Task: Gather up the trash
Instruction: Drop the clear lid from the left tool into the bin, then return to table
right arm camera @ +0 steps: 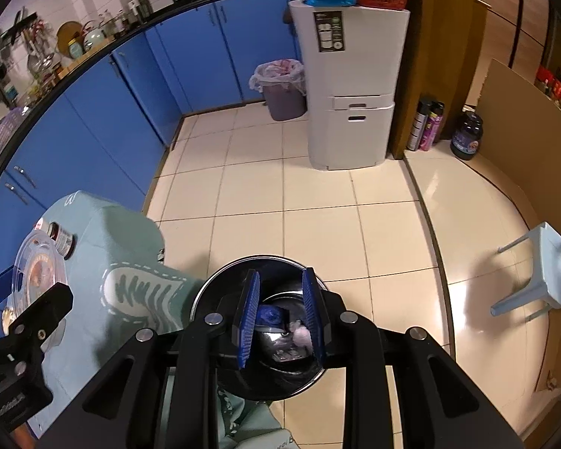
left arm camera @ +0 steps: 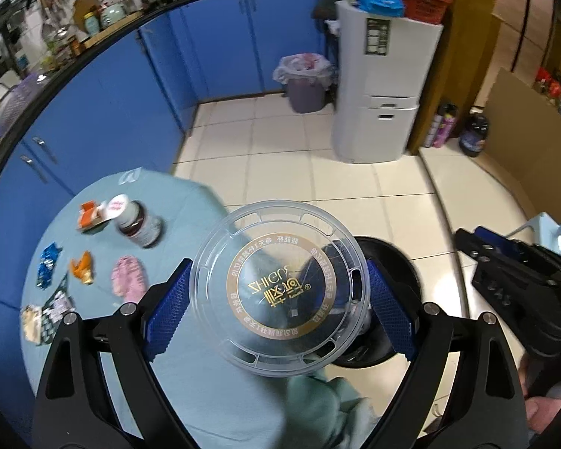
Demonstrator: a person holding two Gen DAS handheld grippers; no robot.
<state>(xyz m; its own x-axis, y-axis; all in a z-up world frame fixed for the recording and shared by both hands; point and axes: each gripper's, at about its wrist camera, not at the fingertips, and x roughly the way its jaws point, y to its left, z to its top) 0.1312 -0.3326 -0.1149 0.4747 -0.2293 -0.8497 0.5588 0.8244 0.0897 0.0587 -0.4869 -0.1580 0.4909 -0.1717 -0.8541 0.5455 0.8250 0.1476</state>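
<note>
My left gripper point(left arm camera: 278, 299) is shut on a clear plastic cup point(left arm camera: 280, 284) with a gold-ringed bottom, held at the table's right edge, partly over the black trash bin point(left arm camera: 396, 262). On the teal tablecloth point(left arm camera: 190, 385) lie a small jar point(left arm camera: 140, 222), an orange-white wrapper point(left arm camera: 89, 215), a blue wrapper point(left arm camera: 48, 263), an orange scrap point(left arm camera: 82, 266), a pink wrapper point(left arm camera: 128, 276) and more wrappers point(left arm camera: 45, 318). My right gripper point(right arm camera: 282, 314) is open and empty right above the bin point(right arm camera: 235, 381), which holds a blue wrapper point(right arm camera: 271, 316) and pale trash point(right arm camera: 301, 335).
Blue kitchen cabinets point(left arm camera: 104, 104) line the left and back. A lined grey waste basket point(left arm camera: 304, 82) and a white cabinet point(left arm camera: 385, 86) stand at the back. A white plastic chair point(right arm camera: 542, 269) and cardboard point(right arm camera: 523, 142) are on the right. Tiled floor point(right arm camera: 299, 194) lies between.
</note>
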